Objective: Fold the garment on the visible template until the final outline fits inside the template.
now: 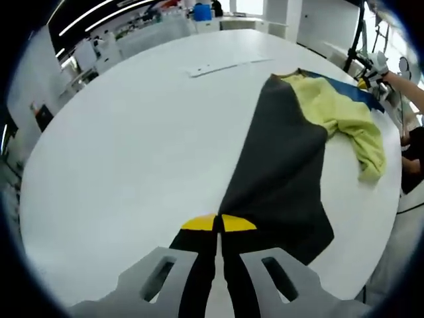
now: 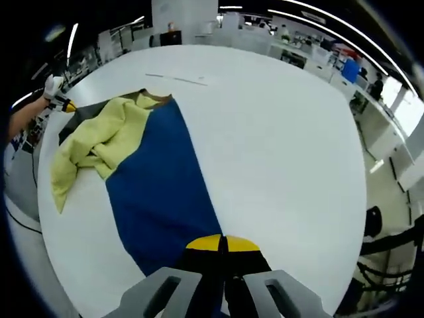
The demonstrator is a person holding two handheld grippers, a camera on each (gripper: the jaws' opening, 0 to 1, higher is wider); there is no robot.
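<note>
A garment with black (image 1: 278, 165), yellow-green (image 1: 338, 116) and blue (image 1: 348, 89) parts lies spread on the round white table (image 1: 132, 152). My left gripper (image 1: 218, 223) is shut on the near black corner. In the right gripper view the blue part (image 2: 162, 179) runs up to my right gripper (image 2: 223, 243), which is shut on its near edge. The yellow-green part (image 2: 99, 142) lies bunched in the garment's middle. Each gripper's yellow tip shows at the far end of the other view, the right gripper (image 1: 363, 83) and the left gripper (image 2: 68, 107), both held by gloved hands.
A thin pale marking line (image 1: 225, 66) lies on the table beyond the garment, and the same marking line (image 2: 175, 78) appears in the right gripper view. Desks and office clutter (image 1: 165, 23) stand past the far table edge. Wide bare tabletop (image 2: 285, 146) lies beside the cloth.
</note>
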